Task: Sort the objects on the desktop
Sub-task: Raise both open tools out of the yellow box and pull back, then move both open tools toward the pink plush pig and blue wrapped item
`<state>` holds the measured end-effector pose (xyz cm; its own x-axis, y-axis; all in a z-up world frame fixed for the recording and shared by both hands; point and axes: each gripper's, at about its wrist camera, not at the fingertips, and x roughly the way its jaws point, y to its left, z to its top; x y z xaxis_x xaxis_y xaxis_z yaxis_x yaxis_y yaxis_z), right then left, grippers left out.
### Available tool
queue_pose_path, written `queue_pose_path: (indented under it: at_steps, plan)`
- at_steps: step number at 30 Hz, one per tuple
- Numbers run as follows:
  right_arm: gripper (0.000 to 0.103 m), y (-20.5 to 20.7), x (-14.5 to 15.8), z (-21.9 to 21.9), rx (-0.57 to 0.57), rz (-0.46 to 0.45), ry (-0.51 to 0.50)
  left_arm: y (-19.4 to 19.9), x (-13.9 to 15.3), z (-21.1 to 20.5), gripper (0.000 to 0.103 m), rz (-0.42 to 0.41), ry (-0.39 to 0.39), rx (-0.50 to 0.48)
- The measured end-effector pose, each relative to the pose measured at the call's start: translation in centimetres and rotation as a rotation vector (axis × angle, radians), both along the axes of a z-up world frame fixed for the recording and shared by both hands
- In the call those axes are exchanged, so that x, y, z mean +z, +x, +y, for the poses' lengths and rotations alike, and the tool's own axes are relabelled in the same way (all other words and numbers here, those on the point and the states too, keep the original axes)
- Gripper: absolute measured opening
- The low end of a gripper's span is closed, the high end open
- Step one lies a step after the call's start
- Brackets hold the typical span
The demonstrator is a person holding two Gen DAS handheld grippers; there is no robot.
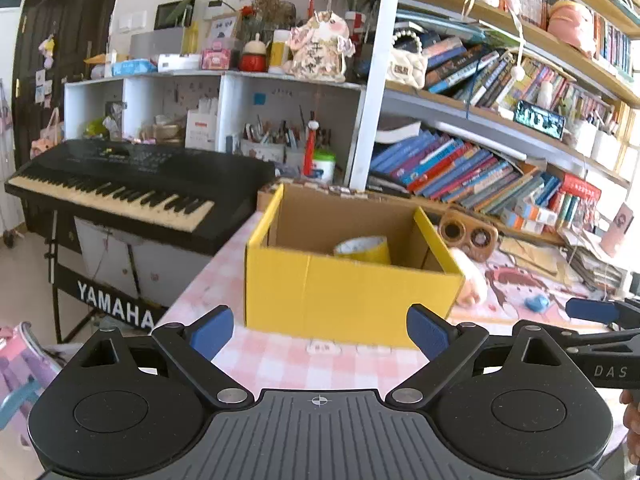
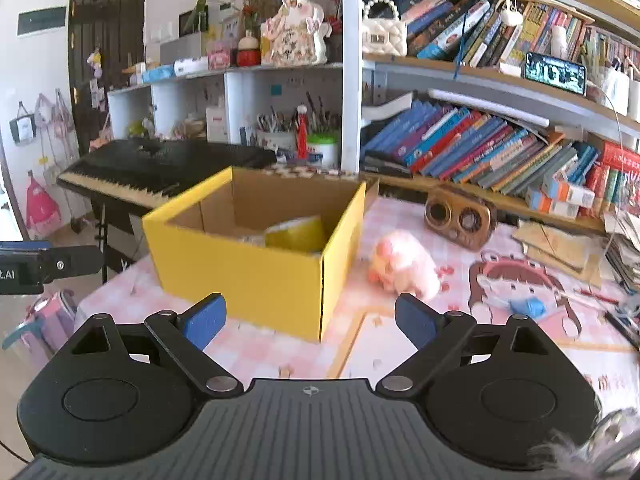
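Step in hand: judging by the layout, the next pick is the plush (image 2: 404, 270), to go into the box (image 2: 256, 276).
Left gripper (image 1: 320, 332): fingers spread wide, holding nothing, hanging in front of the box's near wall.
Right gripper (image 2: 310, 320): fingers likewise wide and empty, aimed at the box's near right corner; the plush lies just beyond its right finger.
Plush: on the table (image 2: 400, 360), just beside the box's right wall; whether it touches the wall I cannot tell.
Doing it well: swing the right gripper to the right so both fingers straddle the plush's body, close gently because it will squash, lift clear of the box's rim before moving over.
Box: yellow cardboard outside, raw brown inside, open top, sharp corners; it stands near the table's left edge and could slide if nudged.
Roll (image 1: 362, 250): yellow, cylindrical, glossy, already inside the box.
Plush feel: pink and white, rounded, fuzzy, soft.
Blue bit (image 2: 528, 306): small, lumpy, farther right on the table; material unclear.
Speaker (image 2: 460, 220): wood-look, rounded, two dials, toward the table's back edge.
Tablecloth: pink check, smooth, cartoon girl print.
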<state>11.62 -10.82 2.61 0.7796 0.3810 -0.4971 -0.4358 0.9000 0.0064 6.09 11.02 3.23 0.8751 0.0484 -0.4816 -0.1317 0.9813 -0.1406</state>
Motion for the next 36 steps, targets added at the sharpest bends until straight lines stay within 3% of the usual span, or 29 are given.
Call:
queue_pose_path:
  at_steps: [10, 15, 36]
  plan:
    - [0.091, -4.3, -1.9, -0.4, -0.003, 0.024, -0.026, -2.8, -1.6, -1.2, 0.096, 0.038, -0.047, 0.006]
    - [0.091, -5.8, -2.0, -0.7, -0.018, 0.014, -0.021, -4.0, -2.1, -2.5, 0.096, 0.045, -0.009, 0.023]
    - [0.092, -7.9, -3.3, -3.2, -0.086, 0.098, -0.025, -5.4, -2.9, -6.2, 0.099, 0.085, 0.015, -0.101]
